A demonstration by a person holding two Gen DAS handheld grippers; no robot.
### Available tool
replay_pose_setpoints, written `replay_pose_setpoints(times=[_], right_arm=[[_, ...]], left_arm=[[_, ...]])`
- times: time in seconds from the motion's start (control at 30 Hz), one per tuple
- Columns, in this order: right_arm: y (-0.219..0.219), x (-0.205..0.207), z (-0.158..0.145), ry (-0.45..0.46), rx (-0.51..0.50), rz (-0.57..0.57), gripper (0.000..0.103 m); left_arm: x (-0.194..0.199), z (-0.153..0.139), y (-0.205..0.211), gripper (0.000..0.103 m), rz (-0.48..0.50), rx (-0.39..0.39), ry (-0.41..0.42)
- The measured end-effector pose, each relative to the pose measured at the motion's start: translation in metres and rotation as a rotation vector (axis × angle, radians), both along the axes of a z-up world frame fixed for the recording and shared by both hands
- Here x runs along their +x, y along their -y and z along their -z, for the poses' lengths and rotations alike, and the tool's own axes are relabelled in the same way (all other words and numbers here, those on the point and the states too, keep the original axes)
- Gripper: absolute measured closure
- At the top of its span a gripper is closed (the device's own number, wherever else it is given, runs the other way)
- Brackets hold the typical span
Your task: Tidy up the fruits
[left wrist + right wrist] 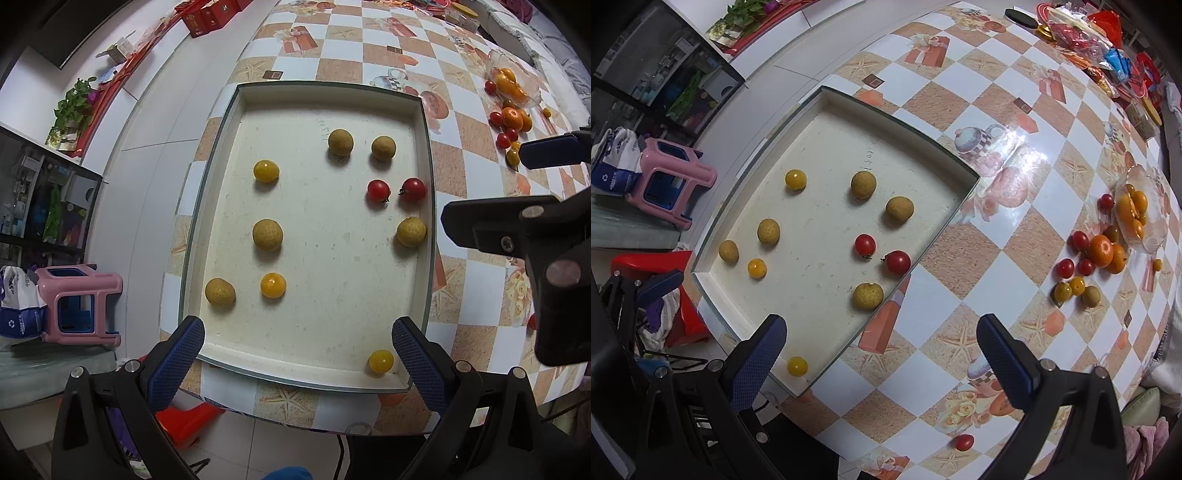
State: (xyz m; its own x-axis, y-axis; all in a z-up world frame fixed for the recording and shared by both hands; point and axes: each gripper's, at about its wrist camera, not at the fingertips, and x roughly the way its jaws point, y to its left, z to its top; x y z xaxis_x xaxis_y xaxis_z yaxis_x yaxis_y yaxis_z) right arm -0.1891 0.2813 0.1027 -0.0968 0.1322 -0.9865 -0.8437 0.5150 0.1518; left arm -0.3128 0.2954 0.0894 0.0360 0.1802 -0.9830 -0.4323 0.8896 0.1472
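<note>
Left wrist view: left gripper was spread wide, nothing between its blue pads, touching nothing. It hovered over the near edge of the white tray. 1 yellow cherry tomato sat in the tray corner just inside the right pad, apart from it. Ahead of the fingers: 2 more yellow tomatoes, 5 brownish longans, and 2 red cherry tomatoes far right. The right gripper showed at the right edge, beyond the tray's side.

Right wrist view: right gripper was also wide open and empty. Its left pad hung over the tray's near corner, close to the yellow tomato there; its right pad was over the checkered tablecloth. A loose fruit pile lay far ahead to the right: red tomatoes, oranges, yellow tomatoes, beside a clear dish holding orange fruit. 1 stray red tomato lay on the cloth below, between the fingers' bases.
</note>
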Motion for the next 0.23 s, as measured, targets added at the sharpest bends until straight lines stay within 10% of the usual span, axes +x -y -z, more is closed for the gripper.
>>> replay_pose_setpoints(times=[0.23], right_arm=[[-0.0018,0.002,0.002,0.004,-0.003,-0.002,0.0]], left_arm=[[-0.0003,-0.0024,0.0025,0.001,0.01,0.019,0.018]])
